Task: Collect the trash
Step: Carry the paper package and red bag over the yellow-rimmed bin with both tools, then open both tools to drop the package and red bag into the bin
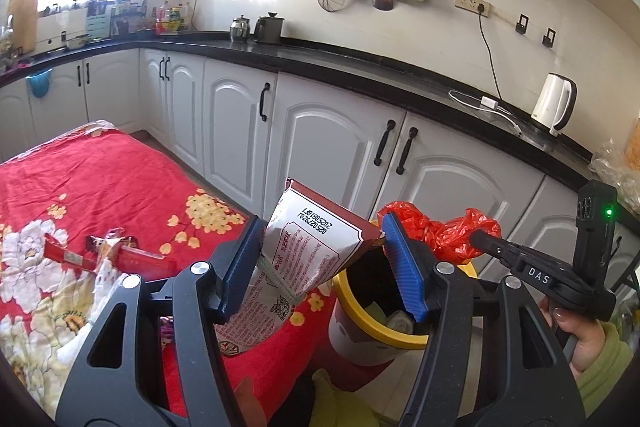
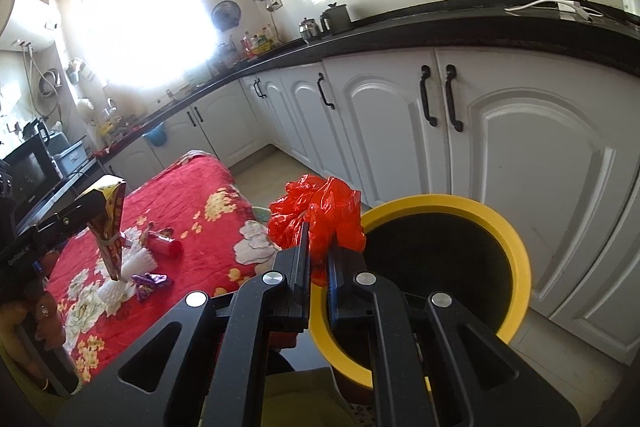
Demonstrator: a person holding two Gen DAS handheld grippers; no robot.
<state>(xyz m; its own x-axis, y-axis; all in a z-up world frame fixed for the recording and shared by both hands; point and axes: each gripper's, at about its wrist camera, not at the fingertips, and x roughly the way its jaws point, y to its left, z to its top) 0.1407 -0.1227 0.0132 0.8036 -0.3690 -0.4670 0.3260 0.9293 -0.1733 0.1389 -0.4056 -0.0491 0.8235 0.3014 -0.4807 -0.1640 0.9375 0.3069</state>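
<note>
White kitchen cabinets under a black countertop run behind a table covered in a red floral cloth. Near the cloth's left side in the left wrist view lie crumpled red snack wrappers; the right wrist view also shows a small purple wrapper and white pleated paper cups on the cloth.

Further right, the left gripper grasps an empty red-and-white snack bag, its blue pads pressed on the bag's two side edges. The bag is flattened, printed with small text, a date code and a square code, and it hangs tilted over the table's right edge, its upper corner reaching the bin's rim.

Just beyond that edge stands a round trash bin with a yellow rim and dark interior, on the floor in front of the cabinets; some pale scraps show inside in the left wrist view.

At the right, the right gripper is clenched on a crumpled bright red plastic bag, thin and glossy, bunched above the fingertips at the bin's near-left rim. A hand in a green sleeve holds that gripper's handle.
</note>
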